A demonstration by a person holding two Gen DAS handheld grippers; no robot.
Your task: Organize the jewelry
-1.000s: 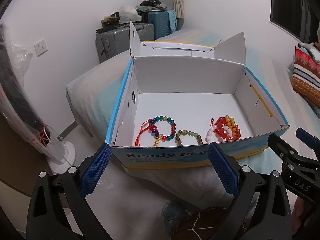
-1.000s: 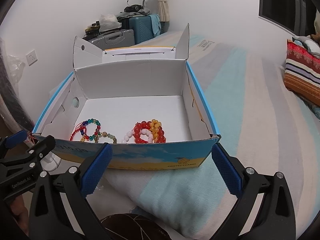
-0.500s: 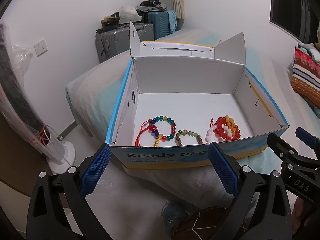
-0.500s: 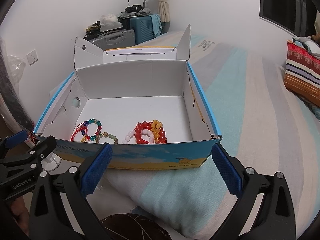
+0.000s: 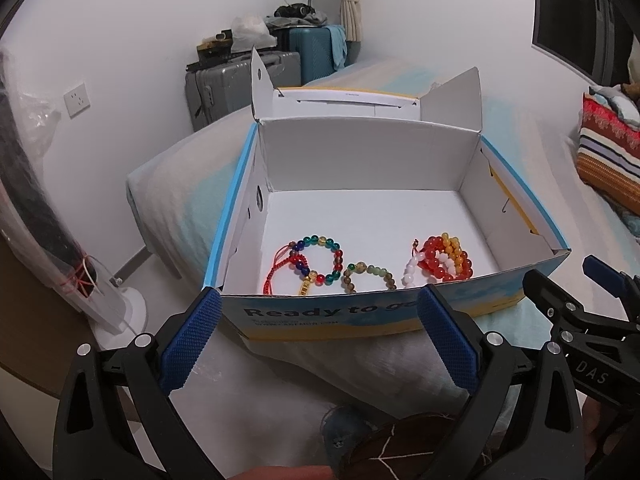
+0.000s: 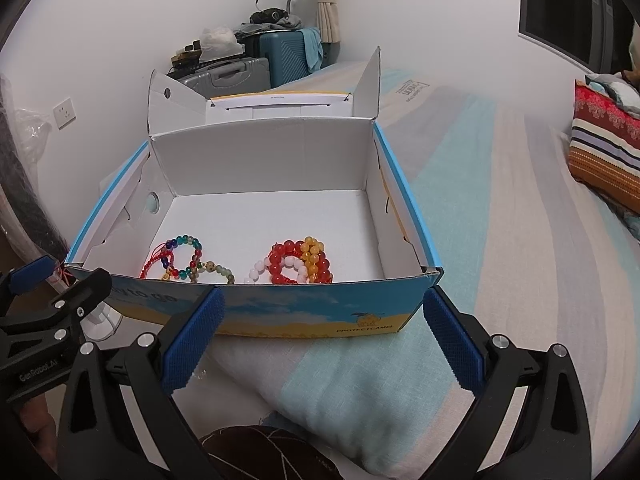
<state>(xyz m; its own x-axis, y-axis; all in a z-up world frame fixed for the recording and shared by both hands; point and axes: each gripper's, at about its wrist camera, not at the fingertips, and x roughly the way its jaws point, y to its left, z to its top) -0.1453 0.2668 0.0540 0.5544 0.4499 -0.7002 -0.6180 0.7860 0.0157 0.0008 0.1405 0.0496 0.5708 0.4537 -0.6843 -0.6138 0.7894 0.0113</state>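
Both my hand-held grippers — left (image 5: 318,336), right (image 6: 322,340) — gape empty before the box (image 6: 304,312); bracelets (image 5: 440,258) lie inside.

— Anything different from a second ago?
— Barely: the cardboard box (image 6: 304,312) sits a touch lower in the right wrist view, its bracelets (image 6: 298,262) slightly more exposed

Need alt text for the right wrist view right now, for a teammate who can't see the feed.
An open cardboard box sits on a striped bed, holding a multicolored bead bracelet, a greenish bead bracelet and a pile of red, orange and white bead bracelets near its front wall. The right tool is open and empty just before the box.
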